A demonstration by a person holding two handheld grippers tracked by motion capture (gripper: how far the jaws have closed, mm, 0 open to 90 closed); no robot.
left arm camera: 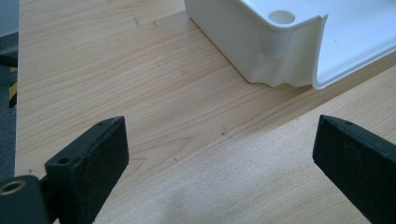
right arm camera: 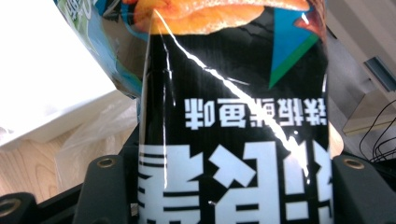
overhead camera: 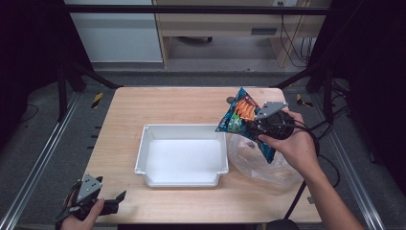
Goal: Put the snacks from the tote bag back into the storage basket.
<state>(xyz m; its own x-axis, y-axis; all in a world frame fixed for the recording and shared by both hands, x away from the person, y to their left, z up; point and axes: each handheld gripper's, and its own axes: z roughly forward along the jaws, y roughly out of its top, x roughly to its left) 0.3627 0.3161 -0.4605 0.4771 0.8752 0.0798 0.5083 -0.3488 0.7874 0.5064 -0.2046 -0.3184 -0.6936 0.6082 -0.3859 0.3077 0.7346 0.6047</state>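
A blue and black snack bag (overhead camera: 241, 117) hangs in the air at the right, above the white tray's right edge, with my right gripper (overhead camera: 256, 130) shut on it. In the right gripper view the snack bag (right arm camera: 233, 116) sits clamped between the two black jaws, its print upside down. The white tray (overhead camera: 143, 153) stands empty mid-table. My left gripper (overhead camera: 117, 199) rests low at the table's front left corner, pointing right, jaws open with nothing between them. In the left gripper view my left gripper (left arm camera: 219, 154) spans bare wood, with the tray's corner (left arm camera: 285, 42) ahead.
A clear plastic bag (overhead camera: 261, 165) lies crumpled on the table right of the tray, under my right hand. Metal rails run along both sides of the wooden table (overhead camera: 167, 103). Cables trail off at the right.
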